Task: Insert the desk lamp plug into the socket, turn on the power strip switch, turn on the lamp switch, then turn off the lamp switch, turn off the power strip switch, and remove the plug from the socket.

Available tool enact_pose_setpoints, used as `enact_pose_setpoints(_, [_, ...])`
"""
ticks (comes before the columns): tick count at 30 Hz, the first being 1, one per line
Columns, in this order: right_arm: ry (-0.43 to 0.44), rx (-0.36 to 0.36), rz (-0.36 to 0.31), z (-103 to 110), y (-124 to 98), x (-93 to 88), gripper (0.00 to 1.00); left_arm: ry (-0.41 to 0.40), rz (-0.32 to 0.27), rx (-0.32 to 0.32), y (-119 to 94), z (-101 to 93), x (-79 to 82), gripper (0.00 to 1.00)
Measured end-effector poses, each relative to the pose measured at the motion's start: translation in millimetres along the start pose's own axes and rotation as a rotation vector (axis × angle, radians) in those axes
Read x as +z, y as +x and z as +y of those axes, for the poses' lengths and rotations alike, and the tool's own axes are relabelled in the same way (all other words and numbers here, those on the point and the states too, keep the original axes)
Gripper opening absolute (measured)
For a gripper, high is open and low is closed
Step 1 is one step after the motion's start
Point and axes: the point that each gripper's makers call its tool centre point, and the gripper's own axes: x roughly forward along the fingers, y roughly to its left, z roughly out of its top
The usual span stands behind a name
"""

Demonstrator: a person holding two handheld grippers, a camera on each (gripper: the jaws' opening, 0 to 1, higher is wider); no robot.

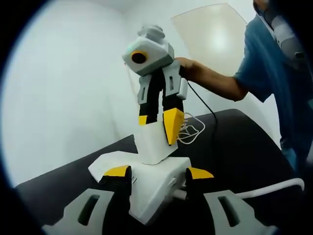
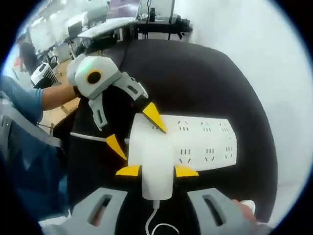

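A white power strip [image 2: 205,142] lies flat on a black table [image 2: 210,68], its rows of sockets facing up. In the right gripper view, the right gripper [image 2: 157,171] has its yellow-tipped jaws closed against both sides of a white plug block [image 2: 155,164], which sits on the near end of the strip; a white cord [image 2: 155,221] trails from the block toward the camera. The left gripper [image 2: 136,132] comes in from the left of that view, its two yellow tips straddling the strip's near left corner, one tip resting on the strip's top face. In the left gripper view, the left gripper's jaws [image 1: 157,172] sit narrow on either side of the strip's end, touching it, and the white plug block stands upright on the strip just beyond, pinched between the right gripper's tips. A person's hand [image 1: 188,68] grips the right gripper's handle, and a coil of white cord lies on the table farther back
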Motion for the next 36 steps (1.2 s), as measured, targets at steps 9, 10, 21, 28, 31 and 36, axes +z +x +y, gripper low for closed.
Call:
enact_pose_setpoints(9, [0.032, 0.016, -0.01, -0.3, -0.7, 4.1, 0.24, -0.002, -0.006, -0.006, -0.4, 0.2, -0.5, 0.42])
enact_pose_setpoints(10, [0.013, 0.009, -0.003, 0.5, -1.6, 4.4, 0.24, -0.002, -0.008, -0.004, -0.4, -0.3, 0.2, 0.42])
enact_pose_setpoints(21, [0.085, -0.004, -0.299, -1.9, -1.3, -10.0, 0.24, 0.005, -0.015, -0.001, -0.2, -2.0, 0.9, 0.41])
enact_pose_setpoints(28, [0.116, -0.033, -0.429, -1.1, 0.5, -15.8, 0.24, 0.007, -0.015, -0.003, -0.9, 0.4, -0.4, 0.41])
enact_pose_setpoints(31, [0.139, -0.033, -0.497, -1.4, -0.3, -17.1, 0.24, 0.014, -0.019, -0.001, -0.4, -0.7, 1.2, 0.41])
enact_pose_setpoints(36, [0.115, -0.038, -0.445, -1.9, 0.2, -13.6, 0.24, 0.014, -0.018, -0.001, 0.3, -2.3, 1.9, 0.41])
